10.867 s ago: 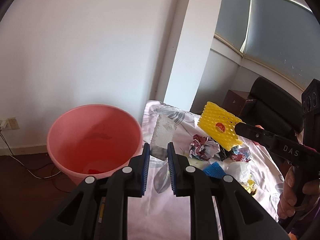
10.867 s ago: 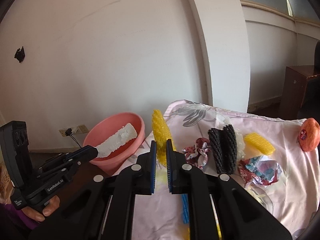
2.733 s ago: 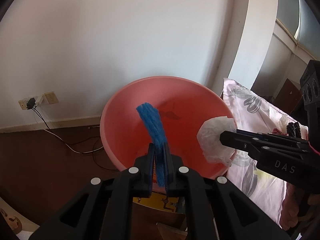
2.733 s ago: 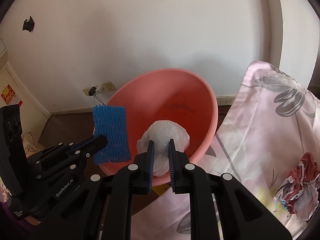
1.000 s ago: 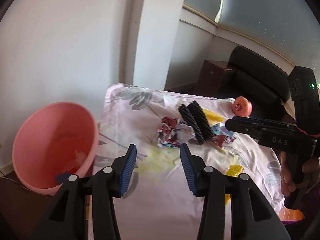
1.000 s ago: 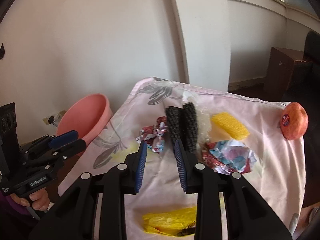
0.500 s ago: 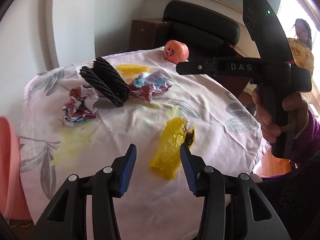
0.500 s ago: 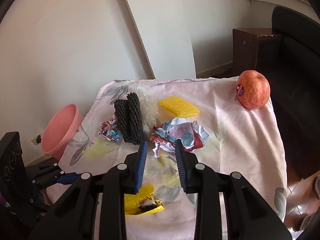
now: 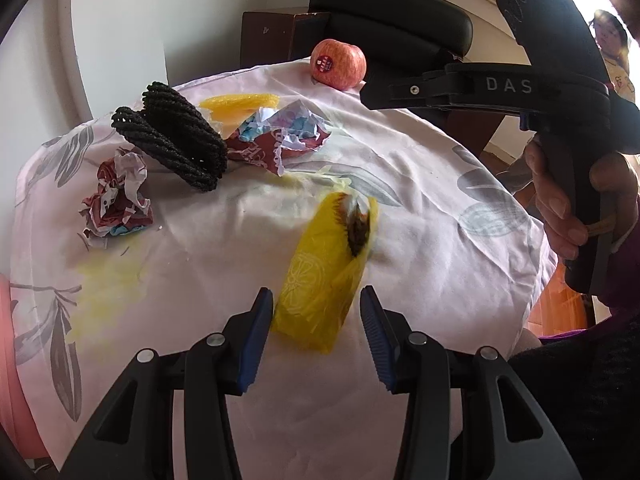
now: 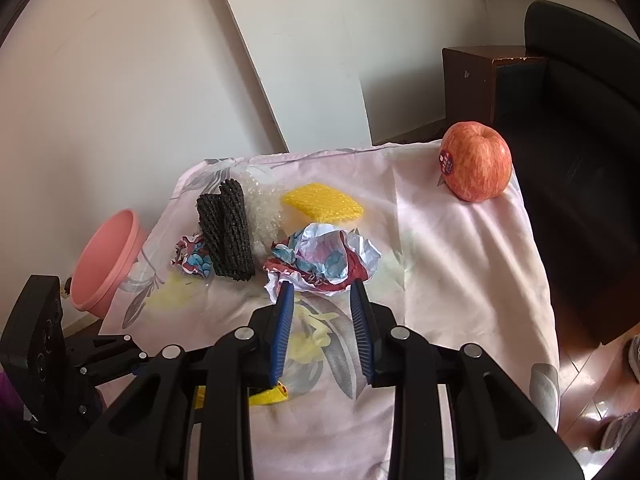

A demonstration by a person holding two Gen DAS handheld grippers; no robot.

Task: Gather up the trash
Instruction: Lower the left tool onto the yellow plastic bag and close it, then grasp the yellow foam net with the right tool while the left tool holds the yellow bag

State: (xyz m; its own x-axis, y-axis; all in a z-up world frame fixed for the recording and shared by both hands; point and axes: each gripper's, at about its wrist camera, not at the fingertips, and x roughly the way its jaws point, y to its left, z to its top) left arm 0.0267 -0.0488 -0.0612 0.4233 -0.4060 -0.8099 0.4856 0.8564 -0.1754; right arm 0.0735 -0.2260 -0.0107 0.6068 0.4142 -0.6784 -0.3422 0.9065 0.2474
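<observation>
The left gripper (image 9: 316,332) has its jaws spread, and the near end of the yellow snack wrapper (image 9: 326,272) lies between the blue pads (image 9: 256,332), not pressed by them. The wrapper lies flat on the pink flowered cloth (image 9: 420,240), and its long axis runs from the fingers toward 1 o'clock, almost along the line of the gripper. So I judge that the left hand is much nearer to it and needs only to go a little lower and close.

The right gripper (image 10: 322,316) is also released and holds nothing. The crumpled red and blue paper (image 10: 324,260) lies just past its fingertips at 12 o'clock.

At 10 to 11 o'clock from the left gripper lie the black foam nets (image 9: 176,136) and a smaller paper ball (image 9: 116,196), well apart from the wrapper. The apple (image 9: 338,64) stands far at 12 o'clock. Nothing blocks the way. The pink basin (image 10: 108,256) waits beside the cloth's left edge.
</observation>
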